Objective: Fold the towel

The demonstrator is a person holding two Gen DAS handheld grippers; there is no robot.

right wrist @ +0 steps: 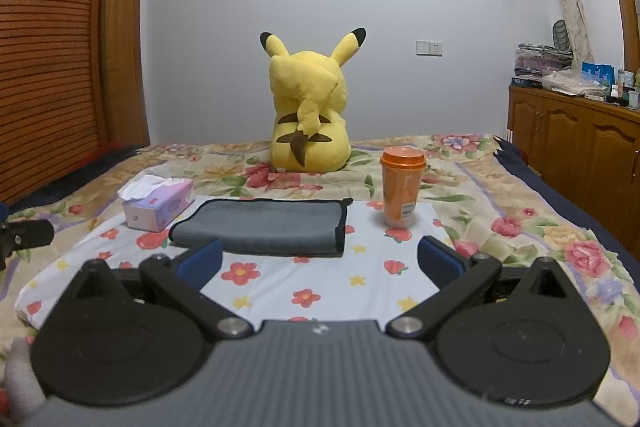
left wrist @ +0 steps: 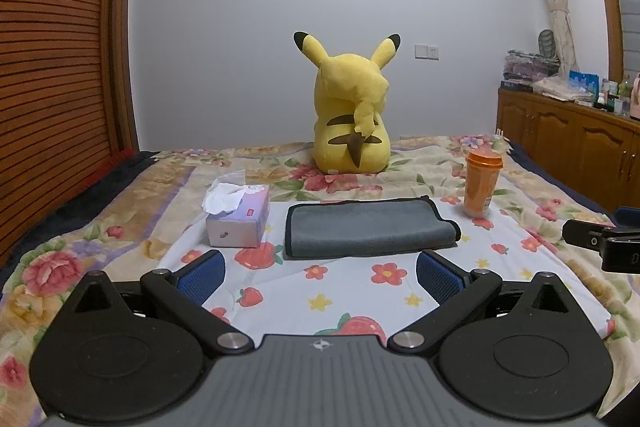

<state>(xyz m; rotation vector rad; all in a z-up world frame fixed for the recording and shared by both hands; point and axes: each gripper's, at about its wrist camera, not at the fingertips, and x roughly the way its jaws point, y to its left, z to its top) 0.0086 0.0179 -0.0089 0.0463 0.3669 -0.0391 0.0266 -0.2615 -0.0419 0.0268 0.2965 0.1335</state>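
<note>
A grey towel (left wrist: 368, 227) with a dark hem lies folded flat on a white flower-print cloth (left wrist: 360, 291) on the bed; it also shows in the right wrist view (right wrist: 264, 227). My left gripper (left wrist: 320, 275) is open and empty, held just short of the towel's near edge. My right gripper (right wrist: 320, 263) is open and empty, also just short of the towel, facing its right part. The right gripper's tip shows at the right edge of the left wrist view (left wrist: 600, 239). The left gripper's tip shows at the left edge of the right wrist view (right wrist: 24, 233).
A tissue box (left wrist: 238, 217) stands left of the towel, and an orange cup with a lid (left wrist: 482, 183) right of it. A yellow plush toy (left wrist: 350, 111) sits behind. A wooden cabinet (left wrist: 568, 131) runs along the bed's right side, a slatted wardrobe (left wrist: 52, 67) along its left.
</note>
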